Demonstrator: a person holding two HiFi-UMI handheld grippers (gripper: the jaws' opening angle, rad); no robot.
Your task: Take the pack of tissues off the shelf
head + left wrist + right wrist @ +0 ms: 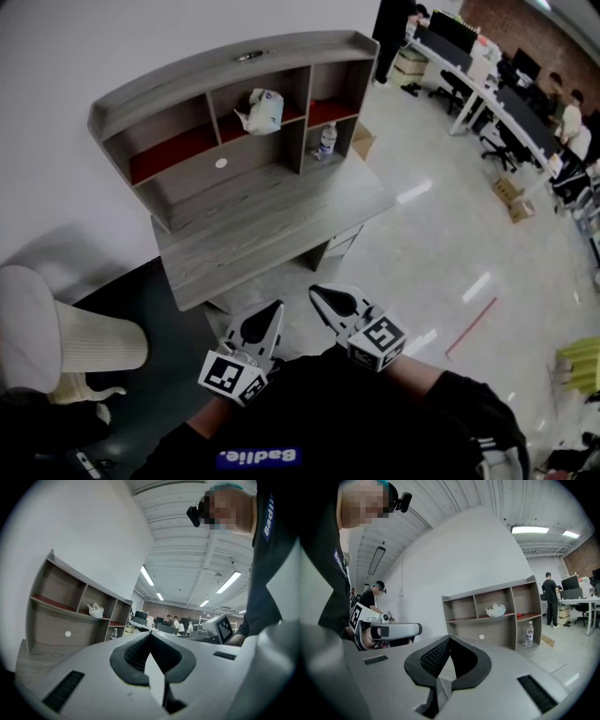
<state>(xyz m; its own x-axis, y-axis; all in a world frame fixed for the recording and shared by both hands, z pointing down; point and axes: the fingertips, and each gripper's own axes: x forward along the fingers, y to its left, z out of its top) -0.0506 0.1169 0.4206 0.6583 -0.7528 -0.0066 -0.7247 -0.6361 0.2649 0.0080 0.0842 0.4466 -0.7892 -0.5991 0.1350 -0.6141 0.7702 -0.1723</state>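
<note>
Tissue pack sits in shelf middle upper cubby (water bottle in lower right cubby). Left gripper, right gripper: jaws closed, empty, well apart from shelf.

Pretty evenly lit by ceiling strip lights, with glare streaks on the glossy floor, heavy fisheye bending and dark vignetted corners in both gripper views.

Our left gripper: jaws pressed together, nothing between them. Our right gripper: just beside it, jaws likewise together, nothing held.
</note>
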